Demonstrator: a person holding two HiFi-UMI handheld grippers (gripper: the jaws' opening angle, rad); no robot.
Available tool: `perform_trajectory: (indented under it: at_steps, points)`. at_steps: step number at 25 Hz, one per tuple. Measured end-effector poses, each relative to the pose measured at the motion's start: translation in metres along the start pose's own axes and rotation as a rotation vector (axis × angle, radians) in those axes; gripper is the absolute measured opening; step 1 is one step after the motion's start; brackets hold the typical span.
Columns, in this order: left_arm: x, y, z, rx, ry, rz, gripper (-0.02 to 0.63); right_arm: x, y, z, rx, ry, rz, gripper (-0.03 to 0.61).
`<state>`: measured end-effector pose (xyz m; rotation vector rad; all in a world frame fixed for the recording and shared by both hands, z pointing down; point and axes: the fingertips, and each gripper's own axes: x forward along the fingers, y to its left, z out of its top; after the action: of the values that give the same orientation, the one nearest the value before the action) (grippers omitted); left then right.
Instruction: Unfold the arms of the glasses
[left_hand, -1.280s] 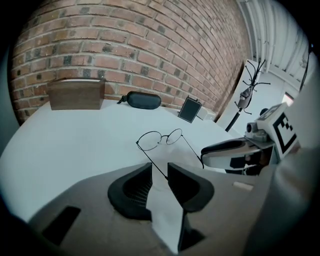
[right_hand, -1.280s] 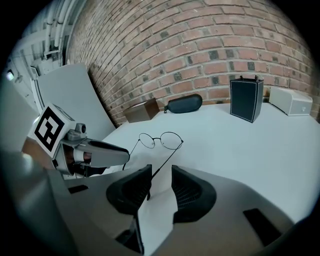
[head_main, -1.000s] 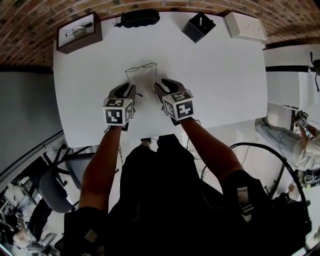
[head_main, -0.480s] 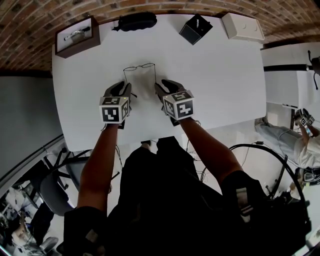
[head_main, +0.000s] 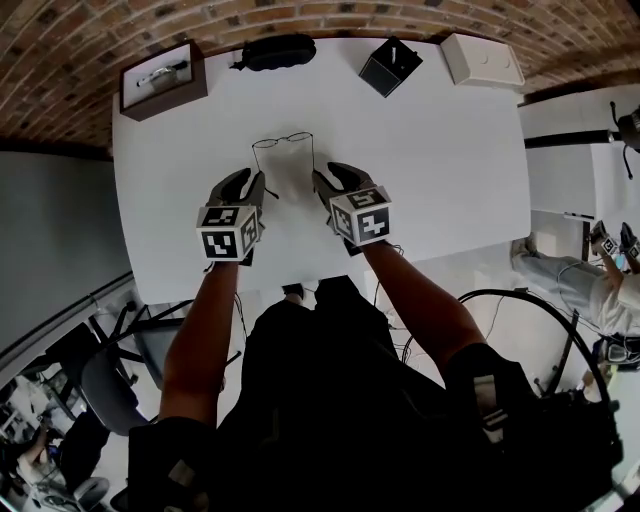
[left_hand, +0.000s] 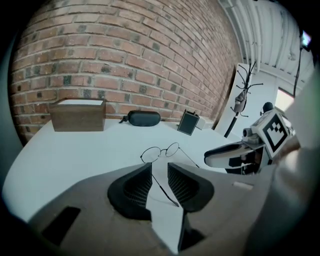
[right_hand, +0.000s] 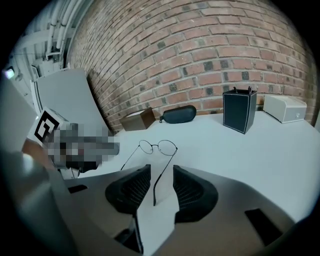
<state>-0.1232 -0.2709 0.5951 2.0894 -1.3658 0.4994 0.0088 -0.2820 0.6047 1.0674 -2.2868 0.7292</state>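
Thin wire-rimmed glasses (head_main: 283, 141) lie on the white table (head_main: 450, 160) with both arms spread toward me. My left gripper (head_main: 247, 185) hovers at the tip of the left arm. In the left gripper view the glasses (left_hand: 160, 151) lie ahead and that arm runs between the jaws of the left gripper (left_hand: 159, 172), untouched by the pads. My right gripper (head_main: 335, 178) sits at the other arm's tip. In the right gripper view, with the glasses (right_hand: 158, 147) ahead, the right gripper (right_hand: 161, 177) is opening its jaws and the arm lies loose between them.
Along the table's far edge stand a brown wooden box (head_main: 158, 76), a black glasses case (head_main: 278, 50), a black pen holder (head_main: 390, 65) and a white box (head_main: 481, 58). A brick wall rises behind them. Chairs and a person sit off the table's sides.
My left gripper has lifted slightly and drawn back a little from the glasses. The right gripper and the glasses stay where they were.
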Motion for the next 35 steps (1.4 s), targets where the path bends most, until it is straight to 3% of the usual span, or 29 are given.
perform_trajectory:
  at_steps: [5,8,15,19,25,35]
  points:
    - [-0.032,-0.009,0.019,-0.007,-0.088,-0.004,0.101,-0.023,0.015,0.031,-0.043,-0.080,0.013,0.120]
    - [-0.058,-0.017,0.038,-0.047,-0.184,-0.038,0.095,-0.040,0.025,0.052,-0.067,-0.131,0.030,0.116]
    - [-0.115,-0.037,0.082,-0.047,-0.344,-0.048,0.044,-0.092,0.047,0.099,-0.075,-0.266,0.050,0.048]
    - [-0.137,-0.043,0.100,-0.071,-0.388,-0.033,0.011,-0.115,0.066,0.117,-0.124,-0.319,0.086,0.031]
    - [-0.180,-0.063,0.120,0.009,-0.464,-0.013,0.011,-0.150,0.084,0.130,-0.163,-0.376,0.110,0.025]
    - [-0.232,-0.062,0.126,0.010,-0.523,0.070,0.011,-0.202,0.097,0.161,-0.201,-0.486,0.087,0.012]
